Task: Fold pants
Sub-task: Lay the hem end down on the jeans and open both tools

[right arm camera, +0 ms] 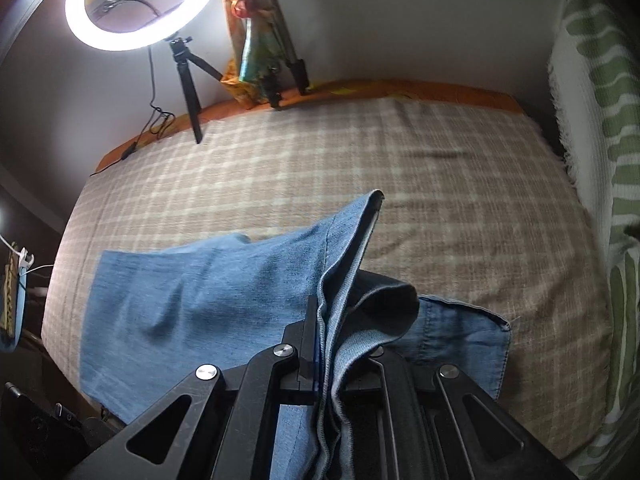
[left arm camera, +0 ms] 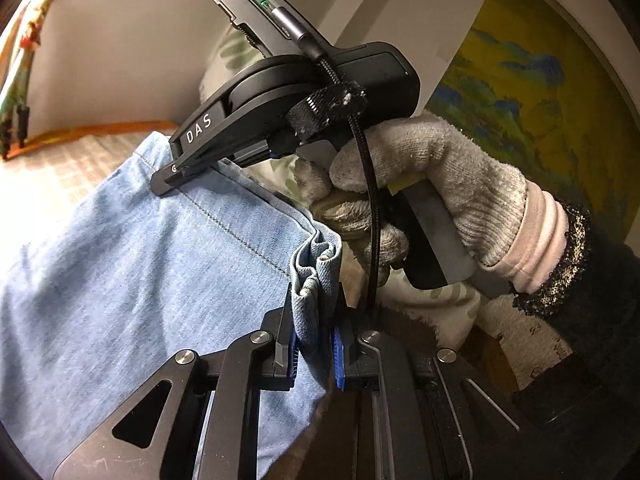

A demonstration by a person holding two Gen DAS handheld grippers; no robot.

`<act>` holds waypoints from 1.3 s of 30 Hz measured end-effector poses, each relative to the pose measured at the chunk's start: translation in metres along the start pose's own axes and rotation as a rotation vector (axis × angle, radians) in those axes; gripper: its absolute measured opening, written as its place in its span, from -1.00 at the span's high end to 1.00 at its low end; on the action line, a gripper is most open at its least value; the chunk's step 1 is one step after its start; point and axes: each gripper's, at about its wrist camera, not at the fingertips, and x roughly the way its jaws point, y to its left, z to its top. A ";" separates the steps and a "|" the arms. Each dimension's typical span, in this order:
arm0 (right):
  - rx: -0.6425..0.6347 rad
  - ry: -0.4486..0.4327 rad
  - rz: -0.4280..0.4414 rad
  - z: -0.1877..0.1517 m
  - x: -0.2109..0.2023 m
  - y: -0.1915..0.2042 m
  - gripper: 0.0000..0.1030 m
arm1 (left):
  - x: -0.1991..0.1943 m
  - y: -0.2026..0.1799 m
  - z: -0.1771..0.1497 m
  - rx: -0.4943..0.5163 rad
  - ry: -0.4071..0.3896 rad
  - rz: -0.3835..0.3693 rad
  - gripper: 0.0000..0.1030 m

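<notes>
Your left gripper (left arm camera: pixel 314 344) is closed on a bunched fold of the light blue jeans (left arm camera: pixel 132 264); the denim is pinched between the blue pads (left arm camera: pixel 337 354), with only the thickness of the gathered cloth keeping the jaws apart. From that pinch the fabric spreads away to the left, a stitched seam running up across it.

Just beyond, the left wrist view shows your right gripper (left arm camera: pixel 168 184), marked DAS, its tip resting on the same denim edge. Your gloved right hand (left arm camera: pixel 420 200) wraps its handle, a black cable (left arm camera: pixel 370 216) trailing down past the knuckles.

In the right wrist view, your right gripper (right arm camera: pixel 328 364) is likewise clamped on the jeans (right arm camera: pixel 192 300): several layers of hem and fold stand upright between the jaws, which are nearly together around them. One raised flap of denim rises to a point past the fingertips, while the remaining cloth lies flat on the checked bedcover (right arm camera: pixel 440 184), spread mostly to the left with a smaller corner out to the right.

A lit ring light (right arm camera: pixel 140 4) on a small tripod (right arm camera: pixel 190 84) stands at the far edge of the bed, and a green-patterned cushion (right arm camera: pixel 600 120) lines the right side.
</notes>
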 end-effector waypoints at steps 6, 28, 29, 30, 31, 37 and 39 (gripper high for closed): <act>0.018 0.021 0.014 -0.012 0.028 -0.024 0.93 | 0.017 0.002 -0.005 0.007 0.068 0.005 0.78; 0.065 -0.140 -0.134 -0.030 -0.029 -0.002 0.18 | -0.077 -0.006 -0.012 -0.038 0.057 0.056 0.12; 0.069 -0.156 -0.112 -0.031 -0.033 0.004 0.18 | -0.089 -0.004 -0.012 -0.043 0.045 0.070 0.11; 0.070 -0.167 -0.088 -0.031 -0.035 0.013 0.18 | -0.099 -0.004 -0.015 -0.046 0.034 0.087 0.05; 0.064 -0.178 -0.067 -0.031 -0.037 0.022 0.18 | -0.116 -0.001 -0.017 -0.052 0.022 0.113 0.03; 0.006 -0.206 0.054 -0.030 -0.037 0.088 0.18 | -0.192 0.020 -0.051 -0.127 -0.044 0.224 -0.03; -0.028 -0.201 0.077 -0.027 -0.034 0.111 0.18 | -0.212 0.029 -0.066 -0.164 -0.066 0.270 -0.08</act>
